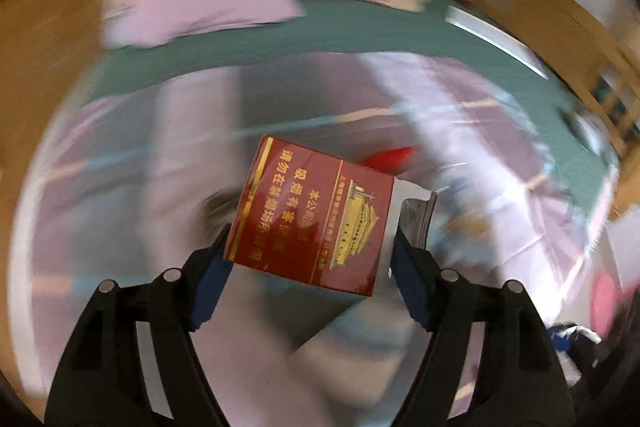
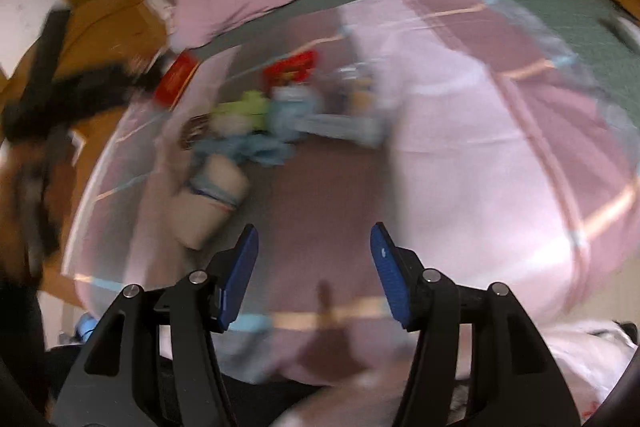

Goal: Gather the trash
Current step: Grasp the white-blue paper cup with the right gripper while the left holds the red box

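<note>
Holding a red box (image 1: 316,215) between its blue pads, the left claw (image 1: 312,259) stands wide, one pad on each side of the box. The right claw (image 2: 314,267) is half open with nothing in it. Ahead of it, more trash (image 2: 256,115) lies on the pink blanket (image 2: 480,163).

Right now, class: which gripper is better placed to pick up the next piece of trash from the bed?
Right gripper: open, empty. Left gripper already holds the red cigarette box.
</note>
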### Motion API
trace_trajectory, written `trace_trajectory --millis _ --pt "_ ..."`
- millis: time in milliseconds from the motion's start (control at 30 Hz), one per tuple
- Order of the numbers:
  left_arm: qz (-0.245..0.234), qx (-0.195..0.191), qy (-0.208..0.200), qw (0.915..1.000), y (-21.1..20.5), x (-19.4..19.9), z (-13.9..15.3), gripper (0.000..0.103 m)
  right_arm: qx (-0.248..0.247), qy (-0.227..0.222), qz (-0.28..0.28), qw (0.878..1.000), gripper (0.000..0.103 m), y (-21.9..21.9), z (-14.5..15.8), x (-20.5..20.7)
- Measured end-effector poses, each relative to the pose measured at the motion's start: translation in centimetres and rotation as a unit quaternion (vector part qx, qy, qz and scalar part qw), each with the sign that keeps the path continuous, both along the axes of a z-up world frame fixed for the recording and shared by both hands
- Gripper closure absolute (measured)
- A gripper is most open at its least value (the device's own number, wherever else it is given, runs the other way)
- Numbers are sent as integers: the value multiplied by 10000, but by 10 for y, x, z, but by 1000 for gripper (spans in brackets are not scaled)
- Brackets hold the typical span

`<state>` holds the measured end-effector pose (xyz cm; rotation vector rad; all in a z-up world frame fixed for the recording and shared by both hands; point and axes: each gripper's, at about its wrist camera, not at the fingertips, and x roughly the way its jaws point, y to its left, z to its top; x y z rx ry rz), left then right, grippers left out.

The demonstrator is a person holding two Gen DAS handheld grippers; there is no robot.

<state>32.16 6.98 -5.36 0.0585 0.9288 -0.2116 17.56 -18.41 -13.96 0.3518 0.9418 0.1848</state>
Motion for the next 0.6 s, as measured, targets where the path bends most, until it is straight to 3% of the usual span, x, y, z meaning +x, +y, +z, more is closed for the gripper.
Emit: trace_trajectory --millis 133,200,367,533,600 --pt "1186 -284 -332 9920 77 -54 -9 29 229 168 390 9988 45 47 -9 33" --pt "1433 -366 -339 9884 95 -69 -20 29 270 246 336 9988 45 64 -16 42" --pt "1535 -117 -137 9880 101 -74 -38 29 167 523 145 9984 45 96 -34 60" --pt "1509 8 -194 9884 105 -76 -35 29 289 708 -51 9971 45 112 -50 76" --pt "1550 -33 -192 9877 108 -77 -39 29 312 605 -15 9977 56 118 -48 80"
